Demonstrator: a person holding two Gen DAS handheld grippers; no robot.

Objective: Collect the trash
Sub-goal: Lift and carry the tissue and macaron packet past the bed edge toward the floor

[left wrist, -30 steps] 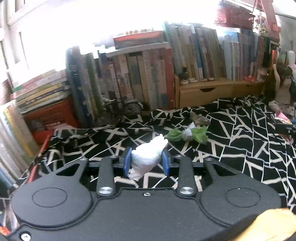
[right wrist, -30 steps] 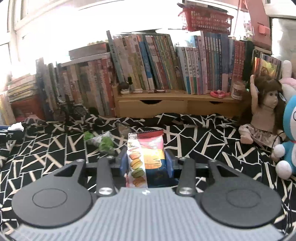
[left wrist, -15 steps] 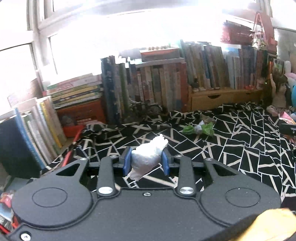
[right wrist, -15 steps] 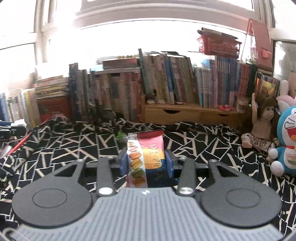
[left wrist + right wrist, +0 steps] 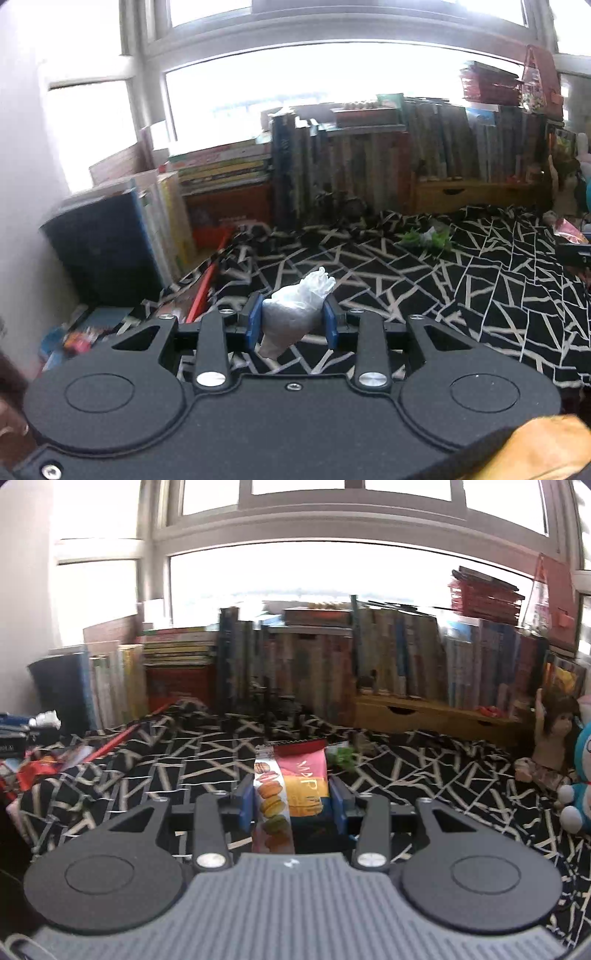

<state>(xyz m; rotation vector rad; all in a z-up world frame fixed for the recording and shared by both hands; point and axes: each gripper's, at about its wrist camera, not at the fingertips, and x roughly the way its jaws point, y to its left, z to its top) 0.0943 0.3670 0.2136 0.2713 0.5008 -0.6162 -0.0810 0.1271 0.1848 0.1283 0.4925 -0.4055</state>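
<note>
My left gripper (image 5: 291, 317) is shut on a crumpled white tissue wad (image 5: 295, 310), held above the black-and-white patterned cloth (image 5: 480, 288). In the right wrist view my right gripper (image 5: 291, 801) is shut on a pink and orange macaron snack wrapper (image 5: 295, 786), which stands upright between the blue pads. A green and white crumpled wrapper (image 5: 428, 236) lies on the cloth further back, also visible just behind the snack wrapper as a green crumple (image 5: 343, 755). Off to the far left in the right wrist view the left gripper with its tissue (image 5: 46, 720) shows small.
Rows and stacks of books (image 5: 351, 162) and a wooden drawer shelf (image 5: 472, 192) line the back under a bright window. A doll (image 5: 554, 731) and a blue plush toy (image 5: 581, 775) sit at the right. A red stick (image 5: 114, 742) and clutter (image 5: 33, 768) lie at the cloth's left edge.
Both grippers have pulled back and risen from the cloth, each keeping hold of its item. The books and green wrapper look farther away, and the window and left edge clutter have come into view.
</note>
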